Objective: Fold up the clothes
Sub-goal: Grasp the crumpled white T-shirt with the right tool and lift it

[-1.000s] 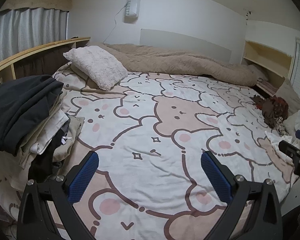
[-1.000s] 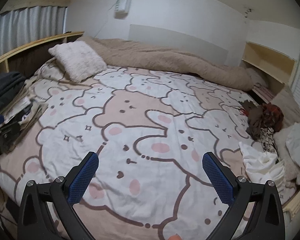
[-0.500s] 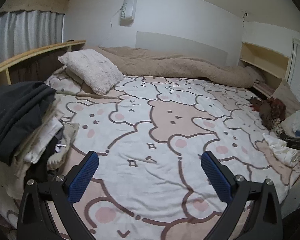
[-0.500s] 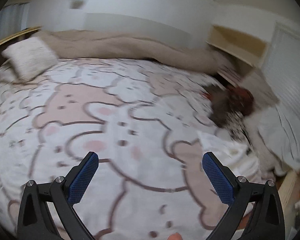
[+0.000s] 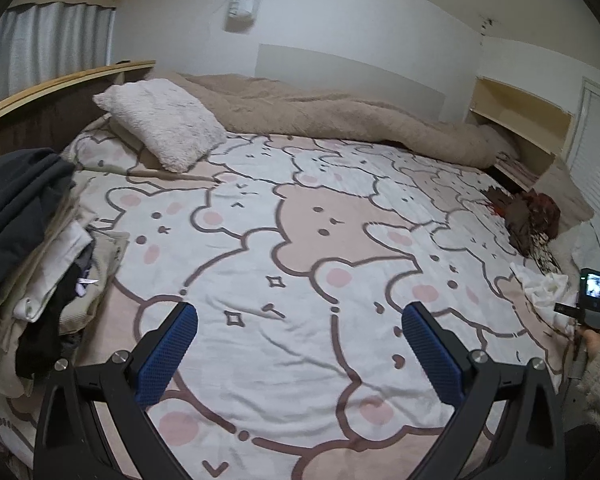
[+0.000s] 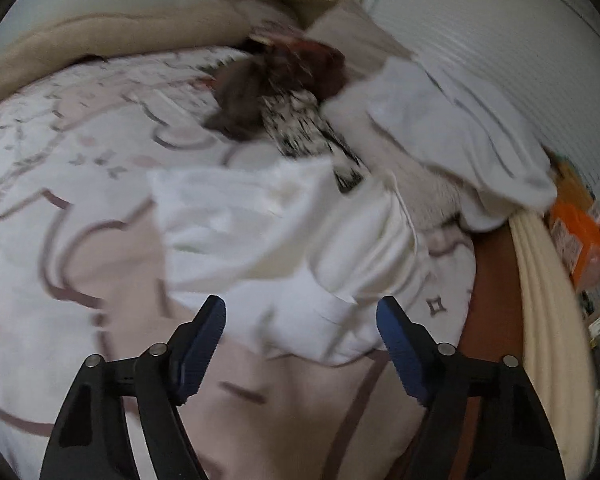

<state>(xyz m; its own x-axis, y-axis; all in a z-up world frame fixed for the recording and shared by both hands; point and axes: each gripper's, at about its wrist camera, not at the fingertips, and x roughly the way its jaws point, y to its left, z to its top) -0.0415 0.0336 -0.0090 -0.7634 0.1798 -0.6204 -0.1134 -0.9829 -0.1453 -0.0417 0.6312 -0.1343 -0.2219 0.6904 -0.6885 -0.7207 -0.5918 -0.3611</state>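
Right wrist: right tool (image 6: 300, 330) closing, nothing clamped yet. White garment (image 6: 260, 220) soft, light, limp; pinch near hem. Left tool (image 5: 300, 344) apart, empty.

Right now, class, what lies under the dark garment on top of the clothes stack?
Under the dark garment sit cream and white folded clothes with some black fabric. Anything deeper is covered.

A home bedroom: a bed (image 5: 300, 240) with bear-print sheet, fluffy pillow (image 5: 160, 124), beige duvet (image 5: 340, 120) and curtained window (image 5: 48, 48).
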